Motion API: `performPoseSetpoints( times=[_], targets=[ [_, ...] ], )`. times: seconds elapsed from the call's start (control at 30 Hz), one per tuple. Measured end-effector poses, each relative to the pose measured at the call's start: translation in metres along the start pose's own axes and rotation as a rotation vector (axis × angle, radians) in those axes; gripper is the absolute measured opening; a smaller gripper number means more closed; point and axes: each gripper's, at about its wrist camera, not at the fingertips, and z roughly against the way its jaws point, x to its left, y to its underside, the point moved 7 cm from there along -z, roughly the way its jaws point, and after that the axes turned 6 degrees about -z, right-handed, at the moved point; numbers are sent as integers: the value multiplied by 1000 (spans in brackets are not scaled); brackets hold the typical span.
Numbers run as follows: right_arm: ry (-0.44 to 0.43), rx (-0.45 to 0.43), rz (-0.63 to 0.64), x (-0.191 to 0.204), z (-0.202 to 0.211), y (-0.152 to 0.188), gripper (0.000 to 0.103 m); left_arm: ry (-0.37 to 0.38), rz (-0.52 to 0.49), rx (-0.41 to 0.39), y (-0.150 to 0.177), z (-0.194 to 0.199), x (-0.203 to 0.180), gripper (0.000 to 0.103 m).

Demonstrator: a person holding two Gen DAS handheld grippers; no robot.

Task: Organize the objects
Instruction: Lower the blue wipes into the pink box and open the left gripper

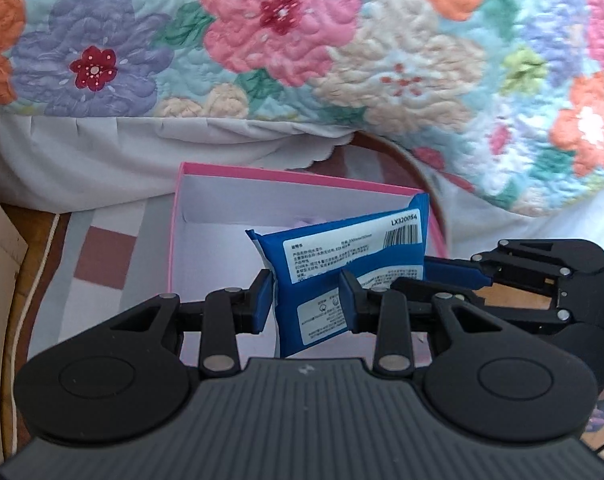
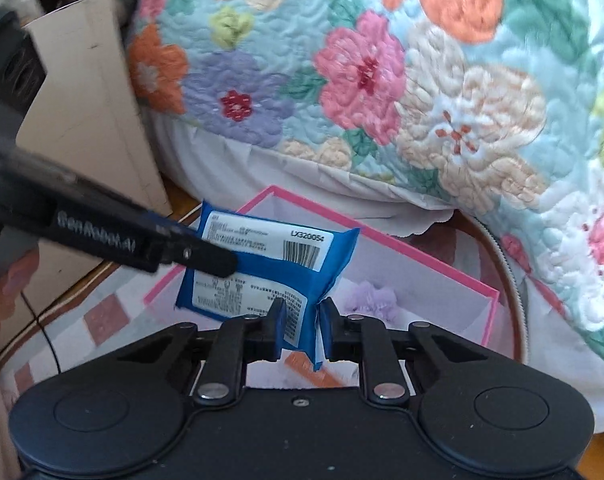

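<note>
Both the left gripper (image 1: 306,300) and the right gripper (image 2: 300,330) have their fingers clamped on a blue packet (image 1: 344,264), glossy, crinkled, with white printed labels and a barcode. It hangs above an open pink box (image 2: 418,276) beside a flowered quilt (image 2: 382,60).

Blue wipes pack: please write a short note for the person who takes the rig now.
Left gripper: shut on the blue wipes pack.
Right gripper: pinches the same pack's sealed edge.
The pack hangs upright over the open pink box, beside the floral quilt. A purple item already lies in the box.
Done: pack lifted to the box.
Left: lower it in, open both grippers.
</note>
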Motion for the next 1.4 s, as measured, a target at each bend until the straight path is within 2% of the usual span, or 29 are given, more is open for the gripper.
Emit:
performPoseSetpoints(
  times=[0.13,0.3,0.63,1.0,1.13,1.27,1.3,1.4],
  targets=[
    [-23,20,-110,-16,-37,-11,22,-43,19,56,-9,-35,19,33],
    [-47,122,-163,-23,-87,-9,22,-64,41,106,-20,-70,41,33],
    [-76,216,-281,-36,-140,2,22,-173,-47,163,-20,-107,46,33],
    [-48,263,-276,-43,-166,7,22,-241,-110,184,-21,-125,40,33],
    [-56,283,-296,-45,-172,10,24,-300,-138,180,-20,-129,36,33],
    [8,249,-230,-41,-166,8,28,-314,-134,153,-23,-125,37,36],
    [12,233,-219,-40,-161,7,33,-315,-141,141,-23,-123,36,36],
    [18,203,-198,-38,-145,5,34,-302,-142,117,-23,-118,31,36]
  ],
)
